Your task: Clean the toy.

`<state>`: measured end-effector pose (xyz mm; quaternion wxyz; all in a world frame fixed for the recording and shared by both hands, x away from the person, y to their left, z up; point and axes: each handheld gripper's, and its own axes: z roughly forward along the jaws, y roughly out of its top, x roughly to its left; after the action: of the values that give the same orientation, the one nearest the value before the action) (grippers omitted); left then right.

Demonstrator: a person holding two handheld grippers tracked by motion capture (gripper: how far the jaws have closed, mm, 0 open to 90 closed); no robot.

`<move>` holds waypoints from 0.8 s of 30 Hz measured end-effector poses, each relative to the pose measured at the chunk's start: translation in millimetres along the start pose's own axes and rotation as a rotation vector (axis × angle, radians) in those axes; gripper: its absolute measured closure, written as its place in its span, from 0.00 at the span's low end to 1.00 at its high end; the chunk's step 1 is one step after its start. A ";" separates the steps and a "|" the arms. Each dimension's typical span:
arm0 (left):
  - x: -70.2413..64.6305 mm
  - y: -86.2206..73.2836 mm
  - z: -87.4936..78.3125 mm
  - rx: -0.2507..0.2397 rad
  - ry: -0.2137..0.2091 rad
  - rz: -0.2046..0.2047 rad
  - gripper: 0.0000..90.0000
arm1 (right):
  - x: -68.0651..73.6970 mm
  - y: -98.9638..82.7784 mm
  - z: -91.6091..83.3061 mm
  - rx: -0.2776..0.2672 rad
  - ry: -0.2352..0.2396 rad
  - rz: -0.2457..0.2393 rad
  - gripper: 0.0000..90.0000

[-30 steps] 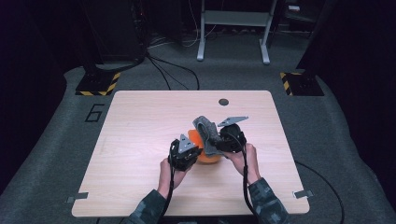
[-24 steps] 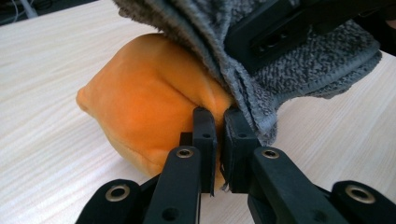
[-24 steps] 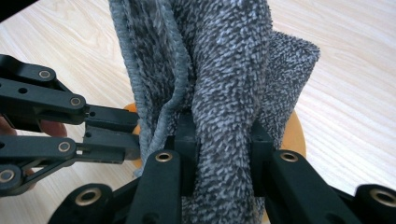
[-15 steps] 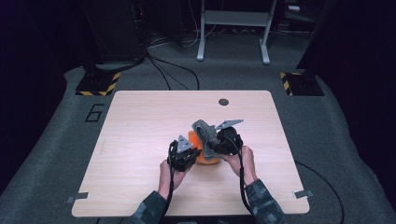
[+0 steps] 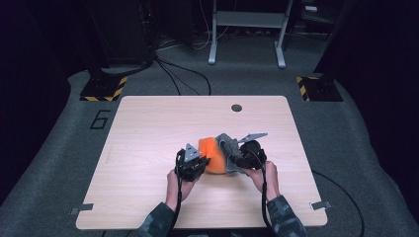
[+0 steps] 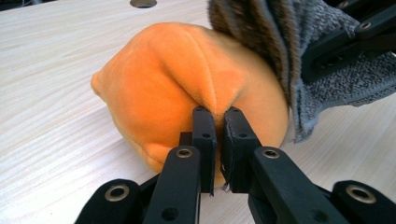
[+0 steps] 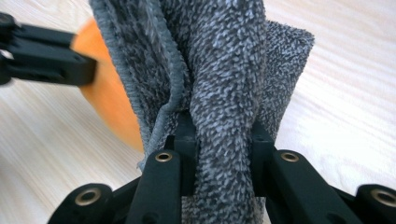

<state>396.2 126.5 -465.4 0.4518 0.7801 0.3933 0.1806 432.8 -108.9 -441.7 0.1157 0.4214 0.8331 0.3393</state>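
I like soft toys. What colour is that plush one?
Orange: the plush toy, clearest in the left gripper view.

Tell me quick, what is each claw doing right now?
Left claw: closed, pinching a fold of the orange plush.
Right claw: closed on the grey cloth.

A pale wooden table (image 5: 148, 148) is set on grey carpet (image 5: 59, 163). A round hole (image 5: 236, 107) is seen near its far edge. Striped blocks (image 5: 104, 89) and cables (image 5: 178, 74) are seen beyond.
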 end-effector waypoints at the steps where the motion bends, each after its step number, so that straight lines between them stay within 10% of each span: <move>1: 1.2 -0.6 -0.5 0.004 0.000 0.000 0.94 | -1.0 -1.5 0.5 0.007 0.000 0.011 0.81; 18: 6.9 -3.5 -0.9 0.006 0.006 -0.020 0.94 | -35.3 -27.0 32.5 0.094 0.004 0.128 0.80; 24: 6.6 -3.9 -1.8 0.002 0.008 -0.022 0.94 | -32.5 -12.9 9.5 0.042 -0.009 0.102 0.80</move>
<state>397.4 133.7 -468.2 0.4514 0.7754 0.4040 0.1783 449.4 -135.1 -460.3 0.0931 0.4671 0.8170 0.3251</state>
